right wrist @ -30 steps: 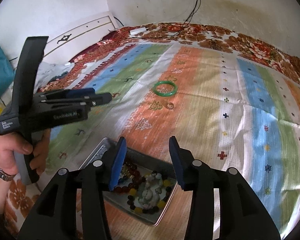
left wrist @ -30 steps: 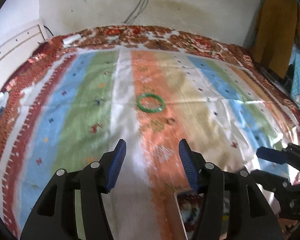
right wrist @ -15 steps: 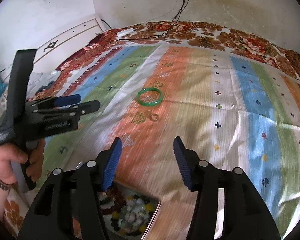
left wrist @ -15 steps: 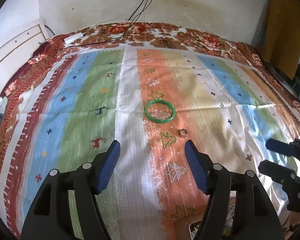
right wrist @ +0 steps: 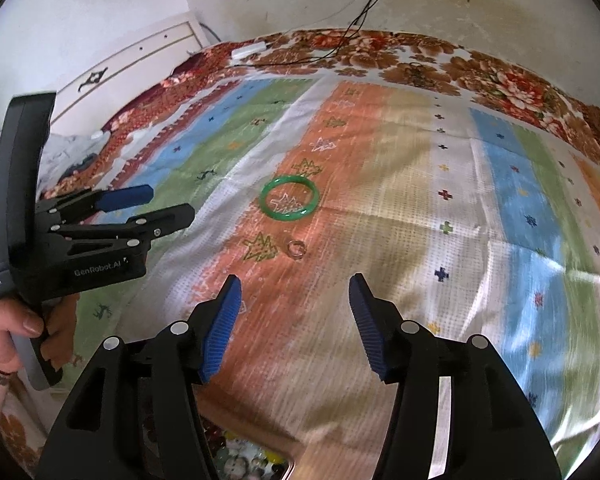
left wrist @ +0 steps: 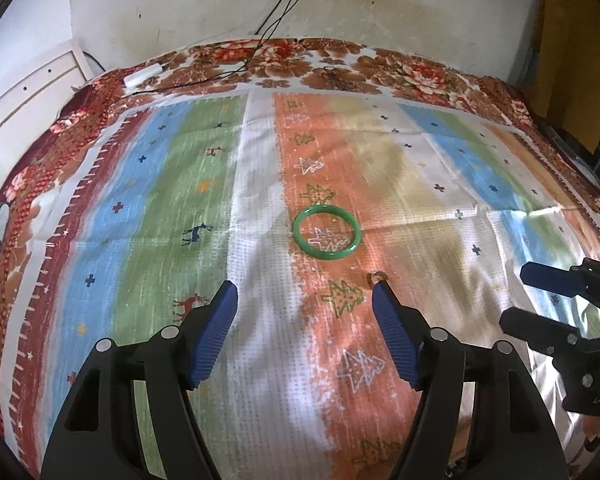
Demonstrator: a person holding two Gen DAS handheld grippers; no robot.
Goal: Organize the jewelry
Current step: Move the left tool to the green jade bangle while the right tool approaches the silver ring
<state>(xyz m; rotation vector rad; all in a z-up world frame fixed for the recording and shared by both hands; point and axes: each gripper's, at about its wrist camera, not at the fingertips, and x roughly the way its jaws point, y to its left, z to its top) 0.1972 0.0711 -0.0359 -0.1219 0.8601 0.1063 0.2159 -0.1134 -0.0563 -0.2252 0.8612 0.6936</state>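
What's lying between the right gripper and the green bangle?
A small ring lies on the cloth between the right gripper and the green bangle, seen clearly in the right wrist view.

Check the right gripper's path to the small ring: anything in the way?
Nothing visible blocks it. The small ring lies on bare striped cloth ahead of the open right gripper; the green bangle lies beyond it, apart.

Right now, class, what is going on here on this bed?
A person holds a gripper in each hand over a striped cloth. The left gripper and right gripper both have open, empty jaws that have just been widening. Ahead of them lie a green bangle and a small ring, both untouched. A tin of beads sits under the right gripper.
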